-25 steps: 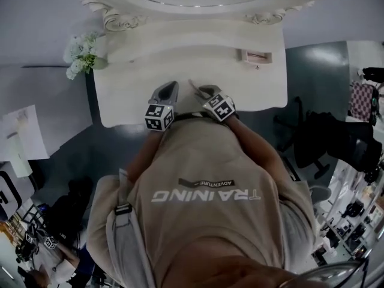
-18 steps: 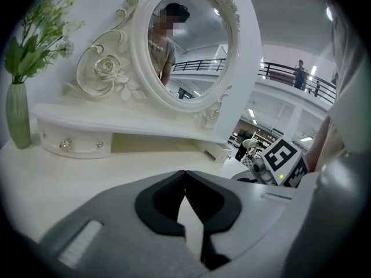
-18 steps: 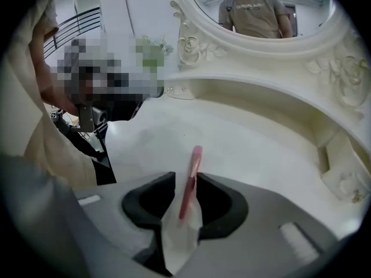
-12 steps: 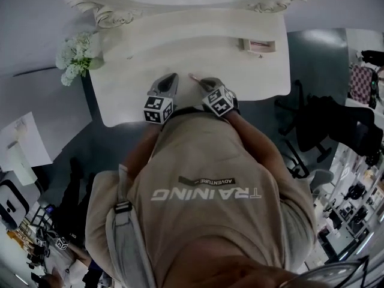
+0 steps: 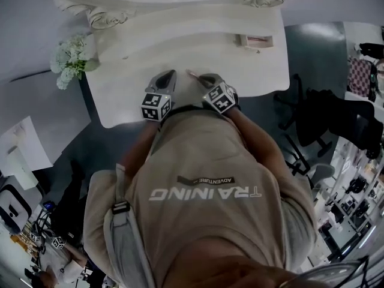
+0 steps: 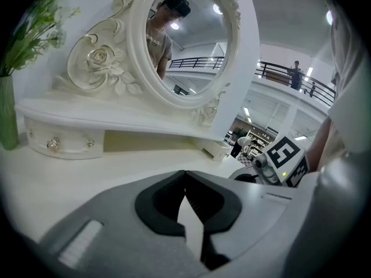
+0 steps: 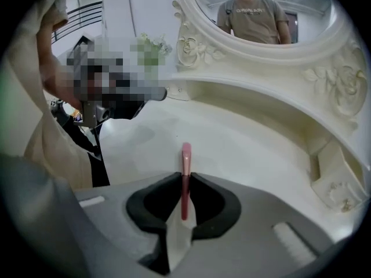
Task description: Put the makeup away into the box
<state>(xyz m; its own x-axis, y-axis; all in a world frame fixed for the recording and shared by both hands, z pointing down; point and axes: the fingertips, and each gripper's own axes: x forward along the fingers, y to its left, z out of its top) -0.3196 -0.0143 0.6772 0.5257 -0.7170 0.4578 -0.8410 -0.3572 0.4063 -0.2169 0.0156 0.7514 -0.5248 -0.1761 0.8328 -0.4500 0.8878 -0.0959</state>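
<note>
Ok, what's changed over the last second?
The jaws of the right hand-held gripper have just been closing and now pinch the pink makeup stick over the dressing table. The left hand-held gripper is shut and empty; neither has shifted place.

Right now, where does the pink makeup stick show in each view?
Head view: the pink stick is near the centre, over the table, at the tip of the right gripper, whose jaws have just been closing on it.
Left gripper view: not in it.
Right gripper view: lower centre, upright and pinched between the jaws.
Shared landmark: the carved mirror frame, seen in all three views.
</note>
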